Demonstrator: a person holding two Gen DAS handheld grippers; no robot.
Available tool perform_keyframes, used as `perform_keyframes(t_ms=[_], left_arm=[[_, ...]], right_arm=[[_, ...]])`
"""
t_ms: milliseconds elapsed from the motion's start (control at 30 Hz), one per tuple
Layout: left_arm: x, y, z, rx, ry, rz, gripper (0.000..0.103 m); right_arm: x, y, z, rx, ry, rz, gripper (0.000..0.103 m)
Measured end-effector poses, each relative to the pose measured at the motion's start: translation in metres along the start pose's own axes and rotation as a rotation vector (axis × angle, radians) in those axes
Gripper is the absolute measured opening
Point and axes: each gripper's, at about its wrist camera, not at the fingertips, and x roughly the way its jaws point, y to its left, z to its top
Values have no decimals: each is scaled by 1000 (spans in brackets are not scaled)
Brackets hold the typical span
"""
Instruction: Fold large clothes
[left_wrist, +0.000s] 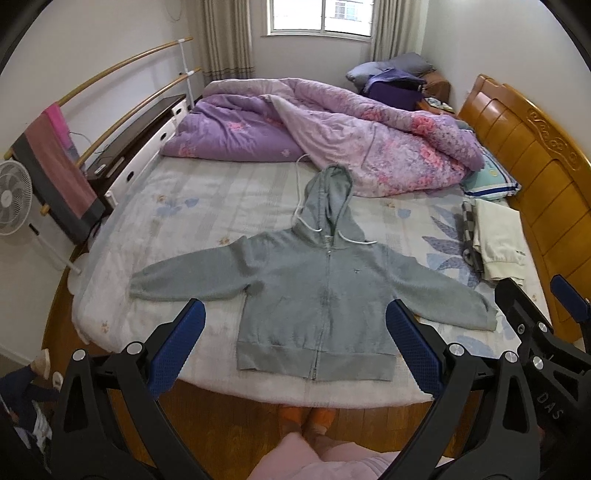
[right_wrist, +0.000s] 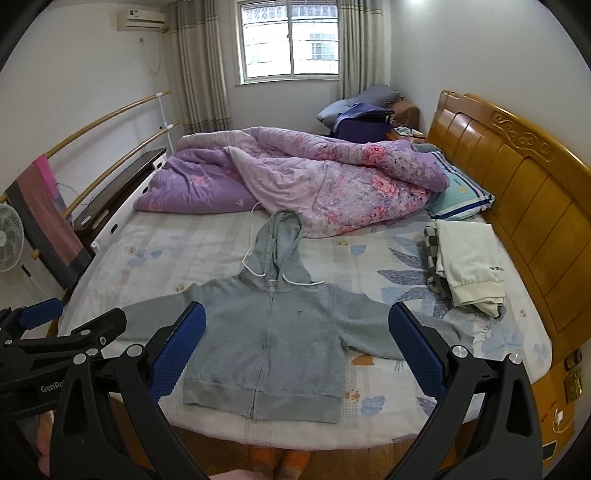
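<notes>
A grey zip-up hoodie (left_wrist: 317, 295) lies flat and face up on the bed (left_wrist: 192, 206), sleeves spread to both sides, hood pointing away, hem at the near edge. It also shows in the right wrist view (right_wrist: 273, 336). My left gripper (left_wrist: 295, 343) is open and empty, held above the hem. My right gripper (right_wrist: 297, 339) is open and empty, above the hoodie's body. The right gripper shows at the right of the left wrist view (left_wrist: 535, 306). The left gripper shows at the left of the right wrist view (right_wrist: 51, 325).
A crumpled purple floral quilt (left_wrist: 332, 125) covers the far part of the bed. Folded clothes (left_wrist: 495, 240) lie at the right by the wooden headboard (left_wrist: 528, 158). A pillow (left_wrist: 491, 181) lies beyond them. A rail with a towel (left_wrist: 55, 166) and a fan (left_wrist: 13, 199) stand at left.
</notes>
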Motion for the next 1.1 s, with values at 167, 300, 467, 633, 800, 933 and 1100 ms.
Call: perform_keyframes(t_ms=[167,300,467,633,800,933,1100], left_arm=[[7,0,-8,-10,22,40,98],[20,7,-14,-57,83,31,98],[28,23,-16,-124,109,13,98],[35,42,-12,-153,90,55,98],[47,74,-4,-197,66,42,98],[69,108,8,-221,72,14,98],[106,154,28,-222,109,-3,98]], right_arm=[[10,0,-7,-42,19,0,96],[16,2,-10,-78,36,-13,95],[29,10,-12,-120,69,28,95],[43,36,-10,-191,83,99,95],[64,64,-1,-221,92,111,95],[94,96,11,-229,122,124,95],[132,137,25,-186,177,121,95]])
